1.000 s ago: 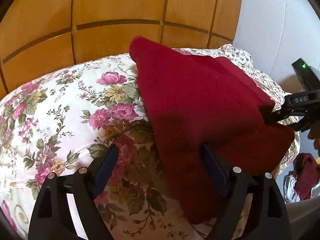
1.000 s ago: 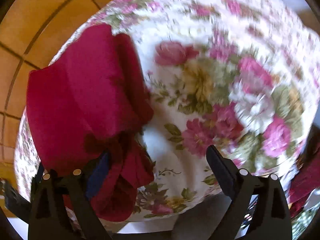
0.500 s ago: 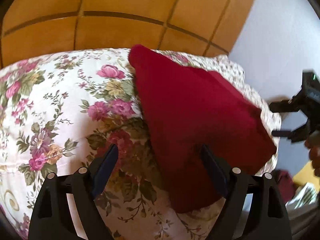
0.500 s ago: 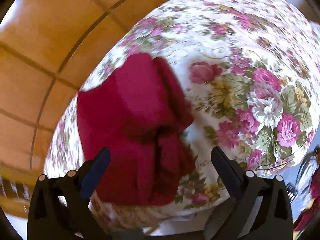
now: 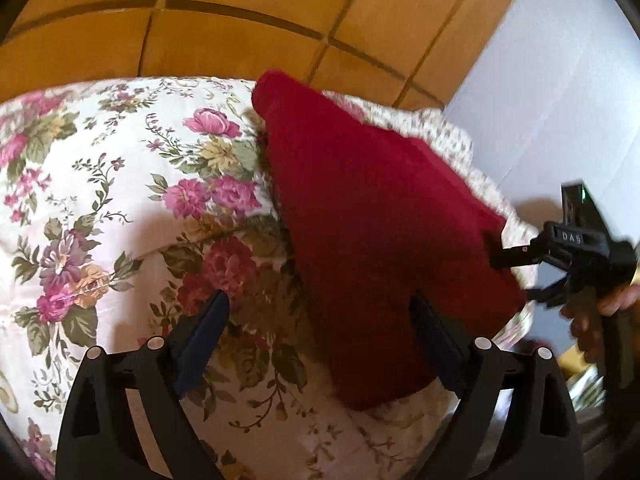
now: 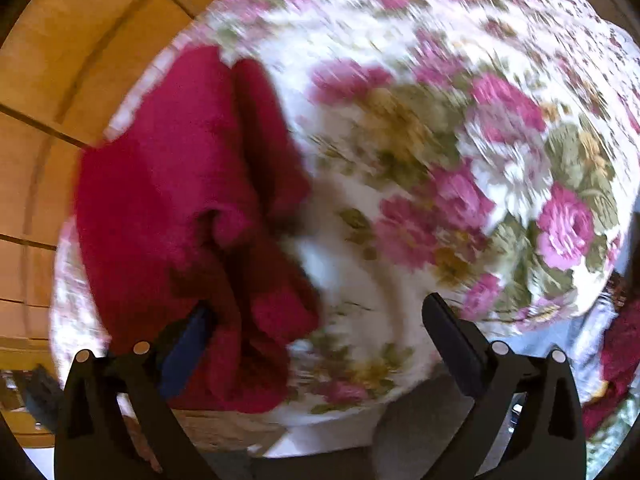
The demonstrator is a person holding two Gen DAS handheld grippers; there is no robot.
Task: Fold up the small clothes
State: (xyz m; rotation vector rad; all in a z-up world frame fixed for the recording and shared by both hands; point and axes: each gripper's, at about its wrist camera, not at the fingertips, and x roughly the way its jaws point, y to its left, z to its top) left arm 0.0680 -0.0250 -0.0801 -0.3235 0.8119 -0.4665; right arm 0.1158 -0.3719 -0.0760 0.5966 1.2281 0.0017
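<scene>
dark red folded fleece cloth (image 5: 376, 240) on flowered bed cover (image 5: 120, 208) | long axis runs away from the left gripper (image 5: 320, 312), whose fingers have just spread wider, empty | right gripper (image 6: 316, 316) nearer its bunched end, fingers spread, the left one at the cloth edge

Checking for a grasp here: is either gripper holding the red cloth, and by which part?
Nothing is held. The left gripper and right gripper stand open over the red cloth.

Floral quilted cushion (image 5: 120, 208): white ground, pink roses, green leaves, filling centre and nine o'clock. Tan panelled headboard (image 5: 240, 40) with dark seams at twelve o'clock. Pale grey wall (image 5: 560, 100) at two o'clock.
</scene>
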